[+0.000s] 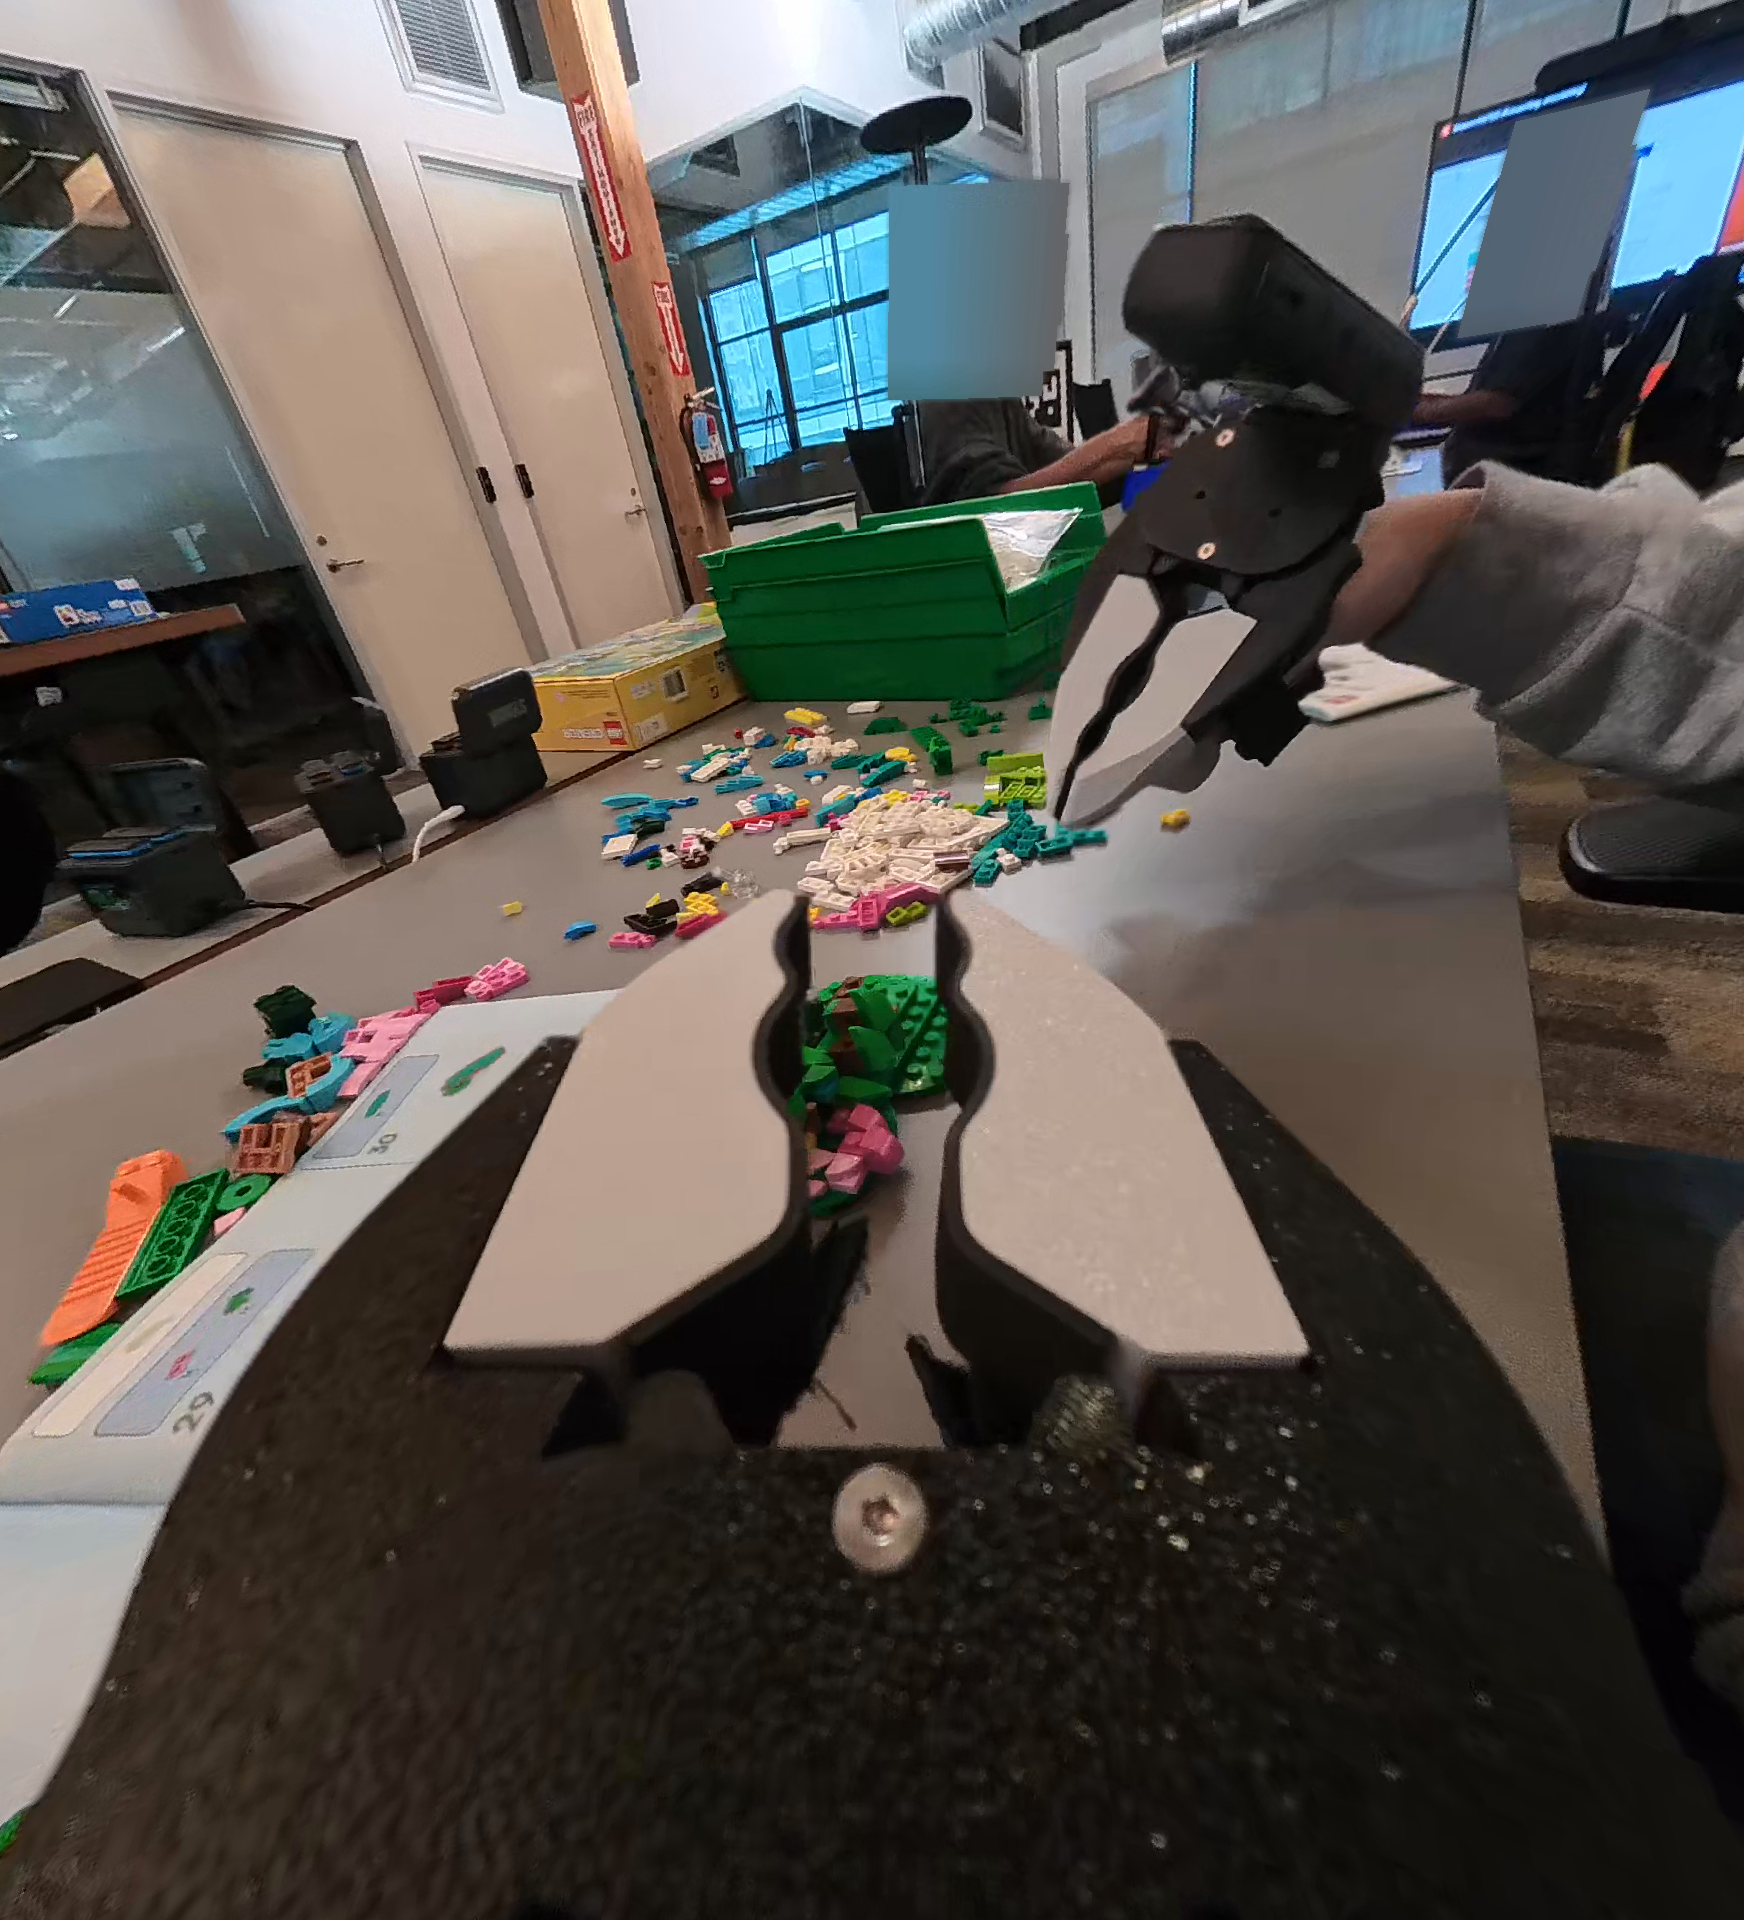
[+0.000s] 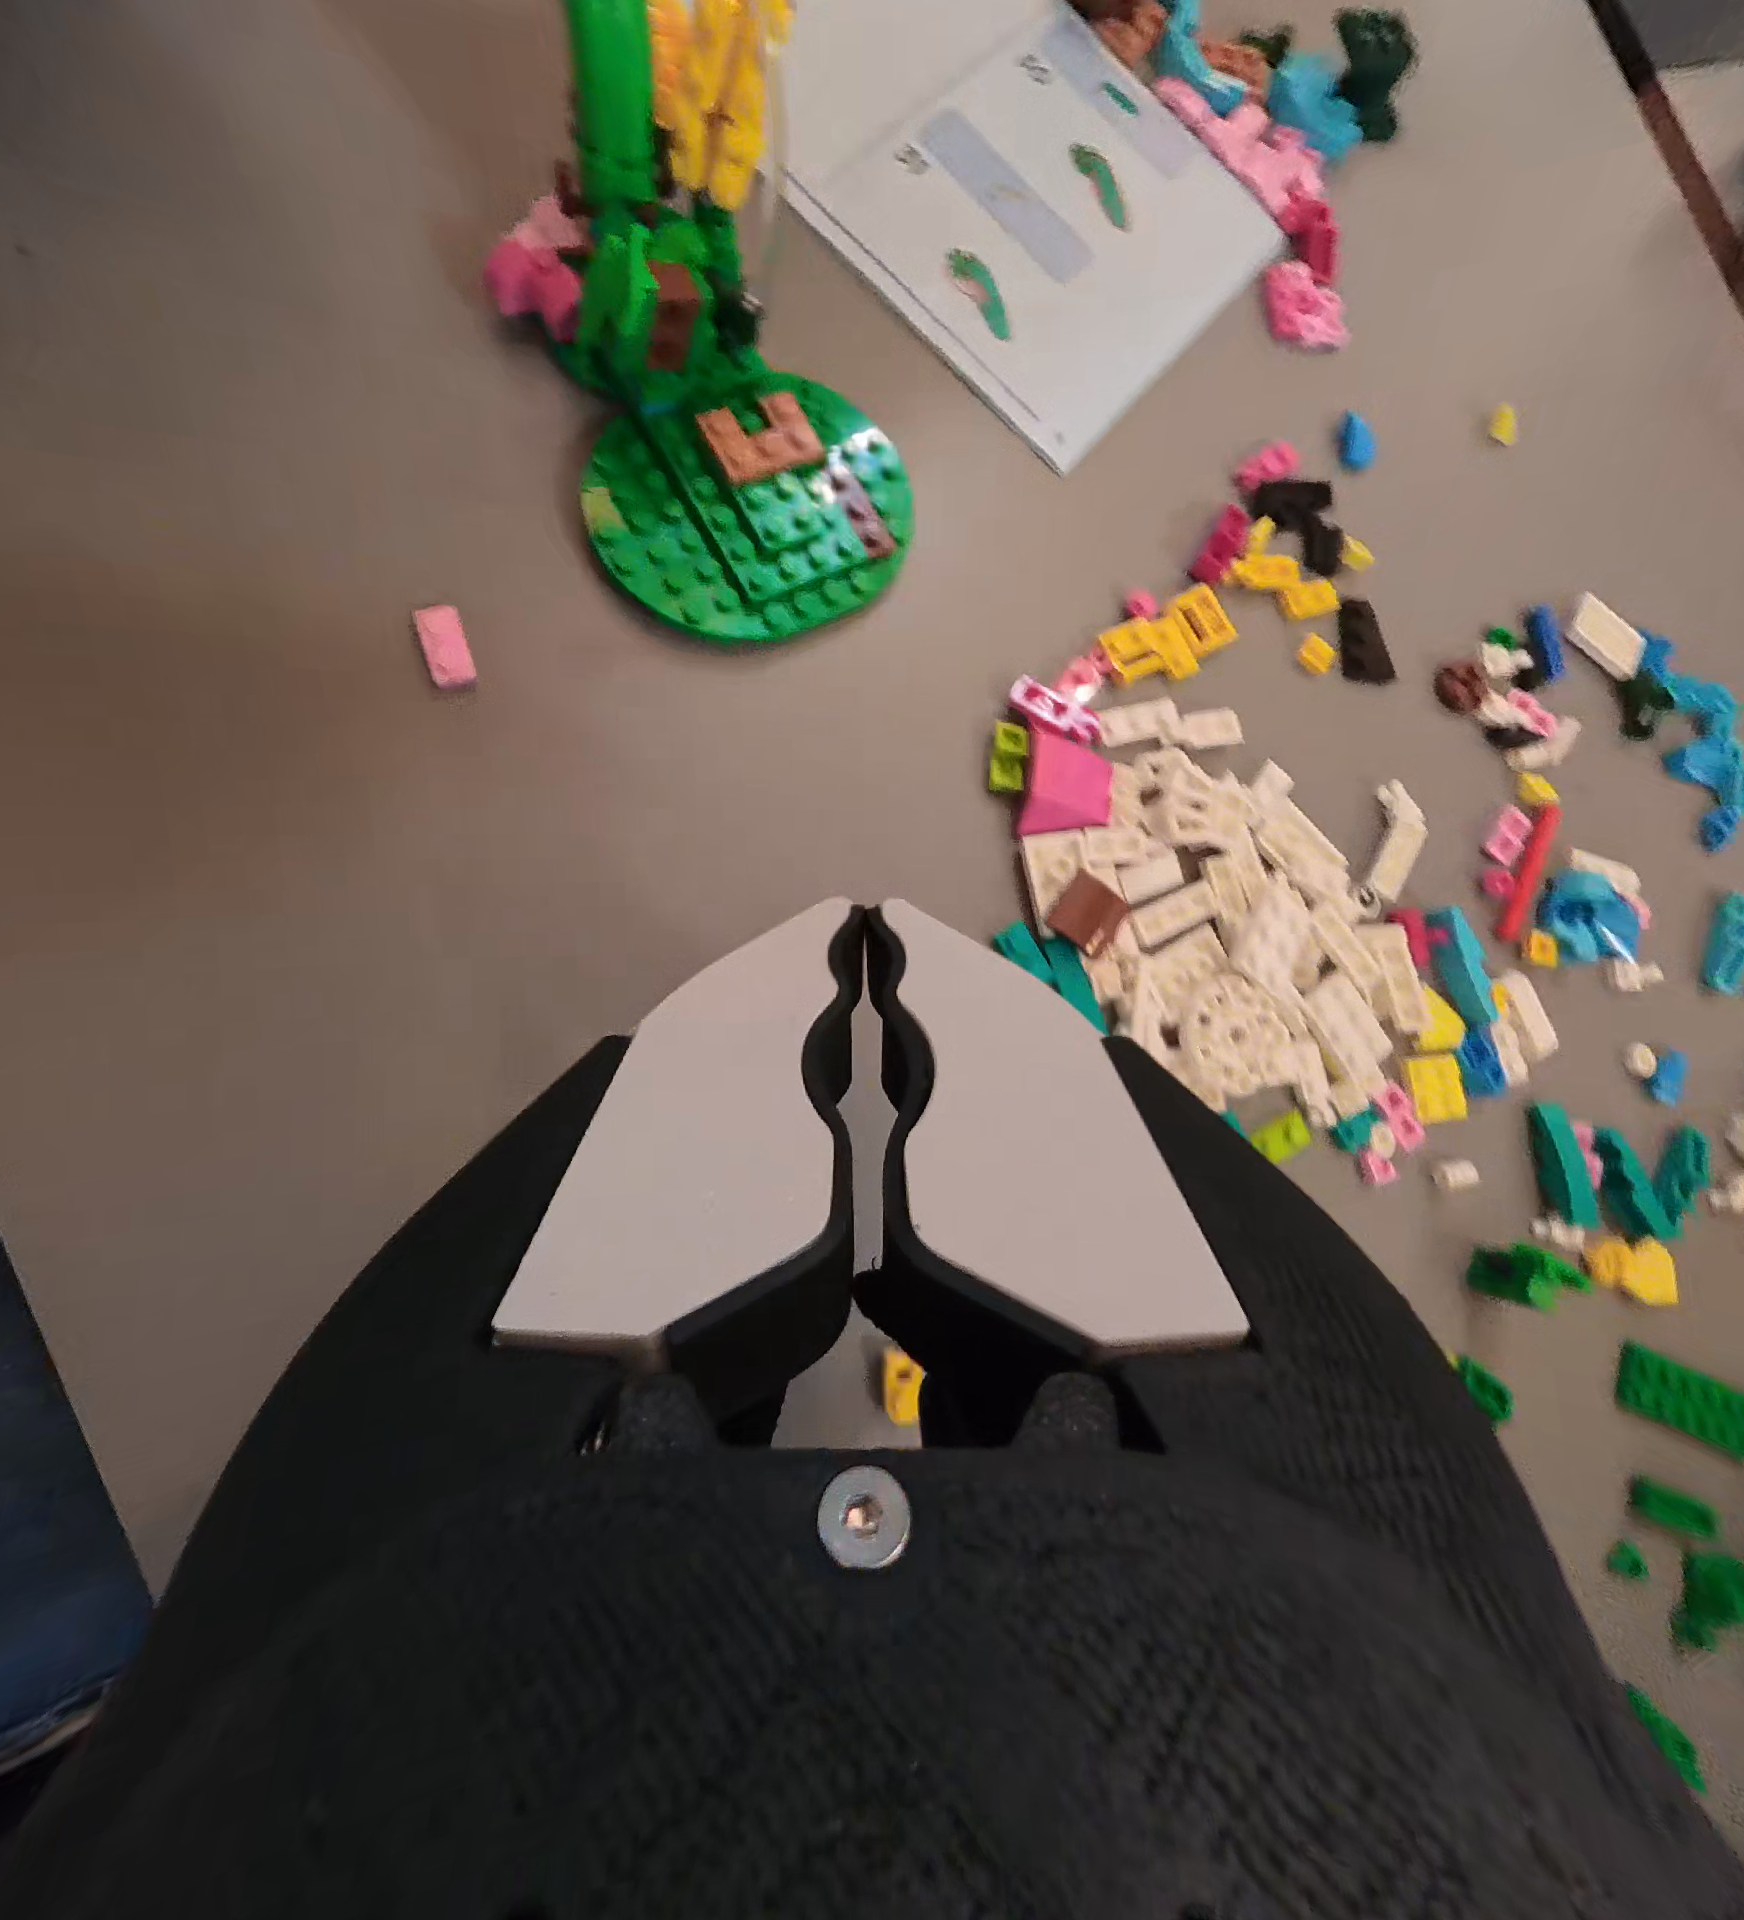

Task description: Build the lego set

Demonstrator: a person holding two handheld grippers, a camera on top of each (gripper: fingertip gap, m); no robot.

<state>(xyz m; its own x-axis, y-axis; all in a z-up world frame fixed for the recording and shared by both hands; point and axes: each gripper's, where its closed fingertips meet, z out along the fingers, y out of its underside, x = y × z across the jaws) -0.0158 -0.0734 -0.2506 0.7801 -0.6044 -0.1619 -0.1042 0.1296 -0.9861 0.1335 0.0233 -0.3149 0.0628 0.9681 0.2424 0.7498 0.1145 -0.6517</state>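
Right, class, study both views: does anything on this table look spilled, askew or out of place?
Yes. Loose bricks lie spilled in heaps across the grey table, not sorted. One pink brick lies alone, apart from the heaps, near the green round build. Nothing looks broken.

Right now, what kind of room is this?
Probably an office or meeting room used for brick building: a grey table strewn with toy bricks, glass-walled rooms, and a big wall screen.

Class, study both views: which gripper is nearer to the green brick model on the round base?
Left. The left gripper sits directly over the green brick model, its fingers either side. The right gripper is farther off, its tip by the teal bricks.
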